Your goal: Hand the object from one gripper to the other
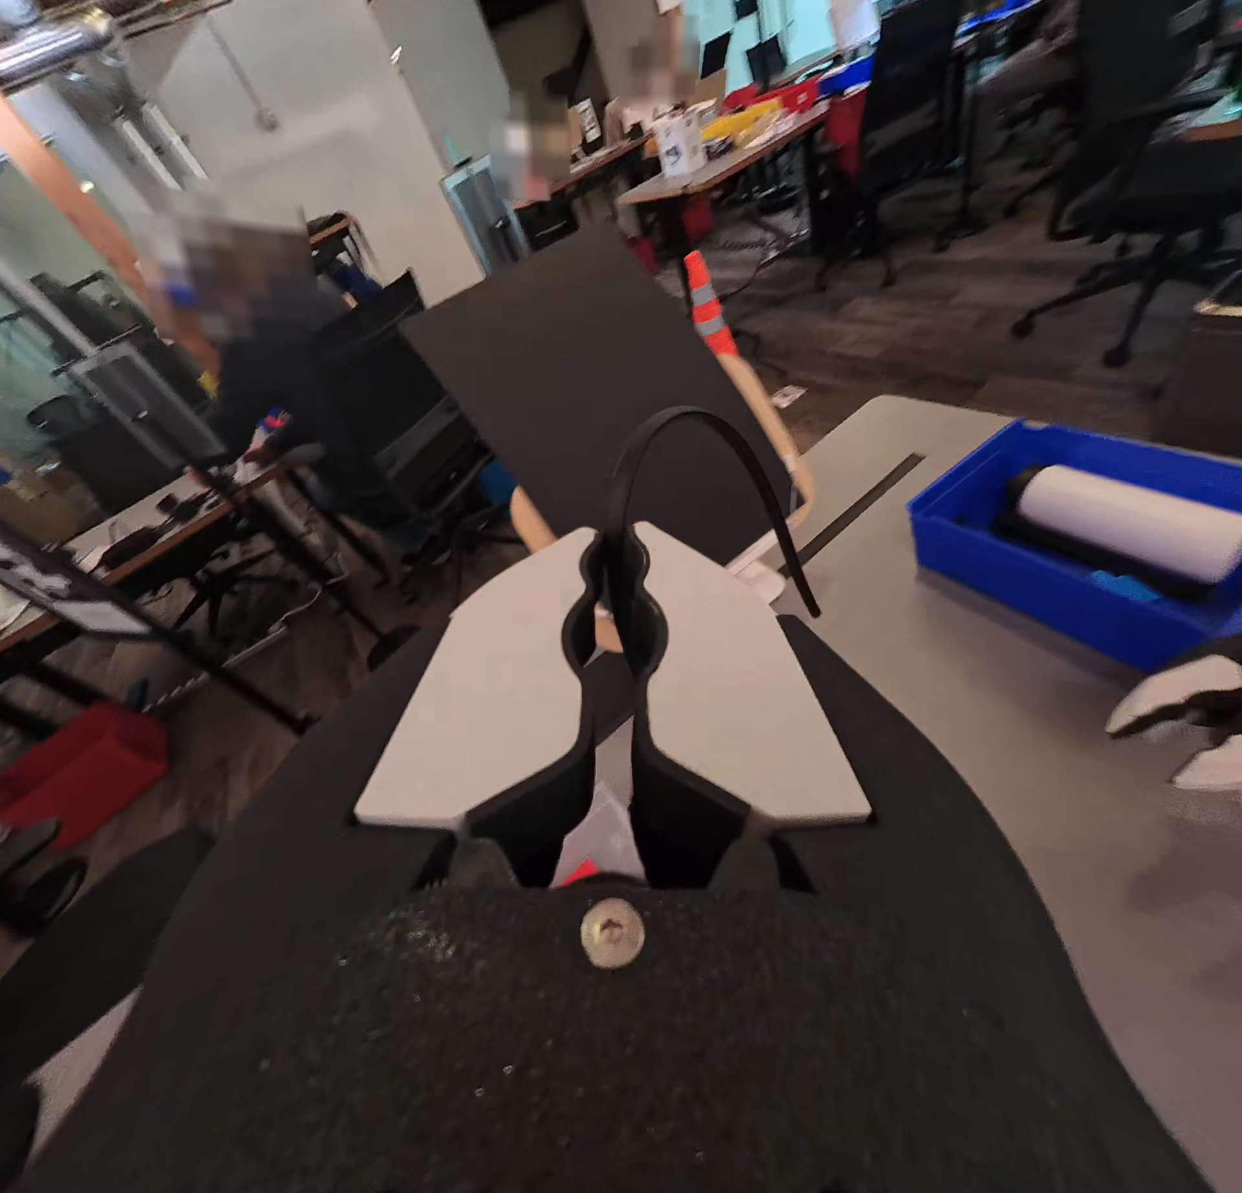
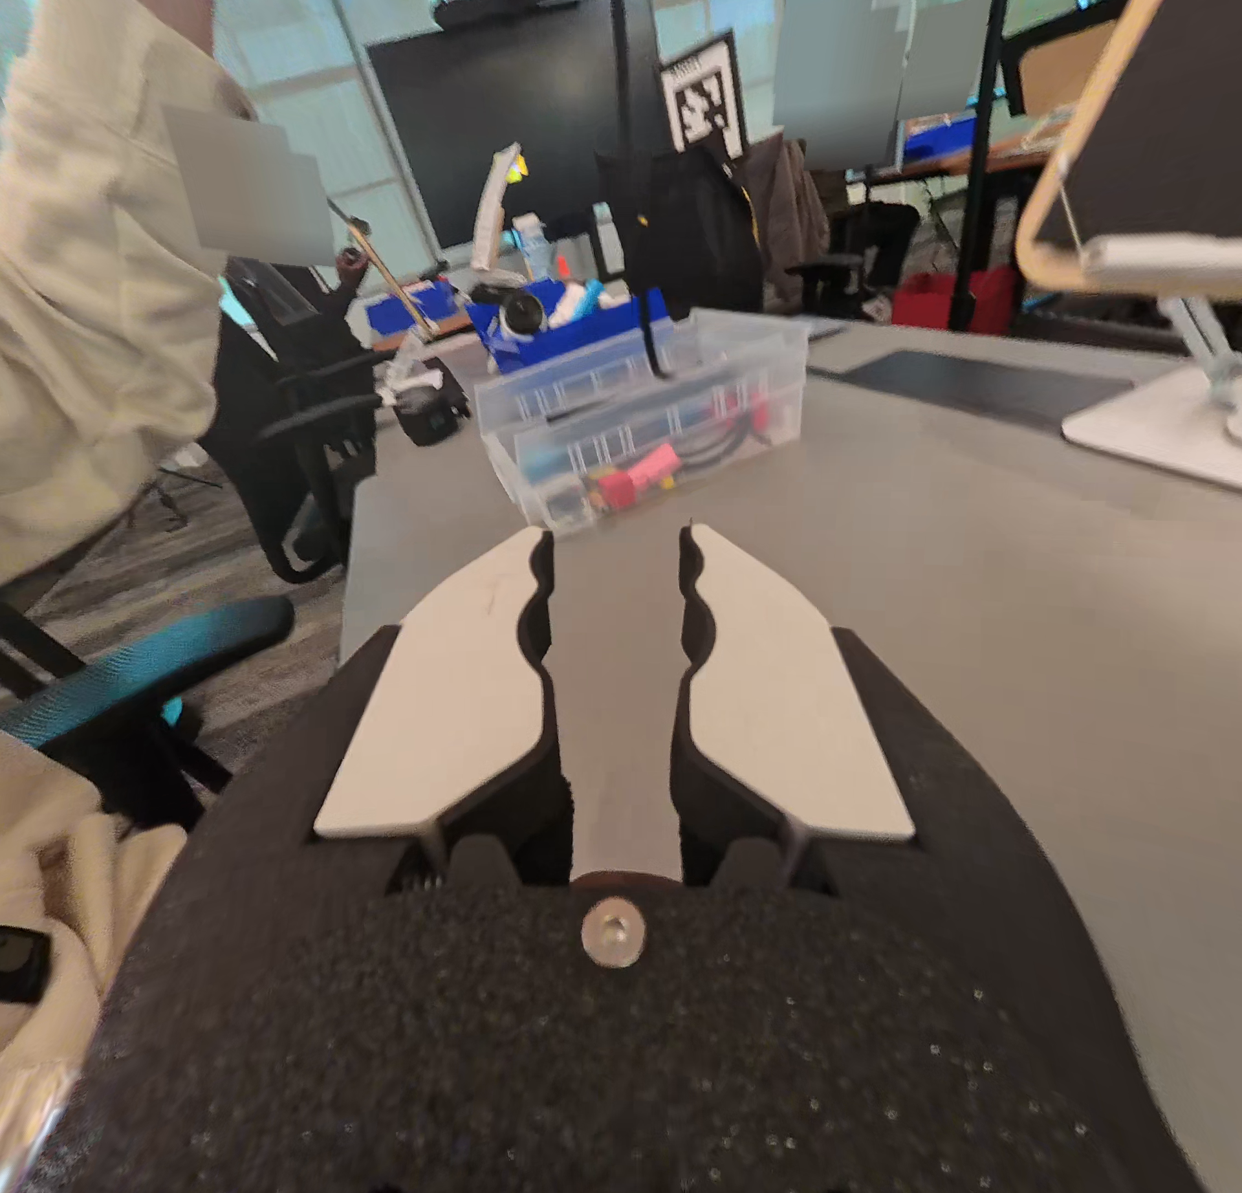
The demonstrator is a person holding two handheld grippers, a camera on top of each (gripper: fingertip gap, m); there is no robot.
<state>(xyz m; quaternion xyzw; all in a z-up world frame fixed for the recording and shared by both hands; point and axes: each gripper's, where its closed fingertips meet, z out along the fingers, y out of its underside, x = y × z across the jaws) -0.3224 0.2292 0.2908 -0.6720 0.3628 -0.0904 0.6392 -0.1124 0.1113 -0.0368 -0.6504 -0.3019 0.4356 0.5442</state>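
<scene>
My left gripper (image 1: 615,542) is shut on a thin black cable tie (image 1: 679,413). The tie stands up from between the fingertips, arches over, and its free end hangs down to the right above the grey table (image 1: 941,724). My right gripper (image 2: 615,535) is open and empty, held over the same grey table (image 2: 874,589). Its white fingertips also show at the right edge of the left wrist view (image 1: 1169,744), low and well apart from the cable tie.
A blue bin (image 1: 1008,556) with a white cylinder (image 1: 1129,522) sits on the table at the right. A clear plastic box (image 2: 645,408) of small parts lies ahead of the right gripper. A monitor stand base (image 2: 1156,435) is at the right. A person in cream clothing (image 2: 87,253) stands at the left. One gripper's finger ends stand about 40 cm off the other's.
</scene>
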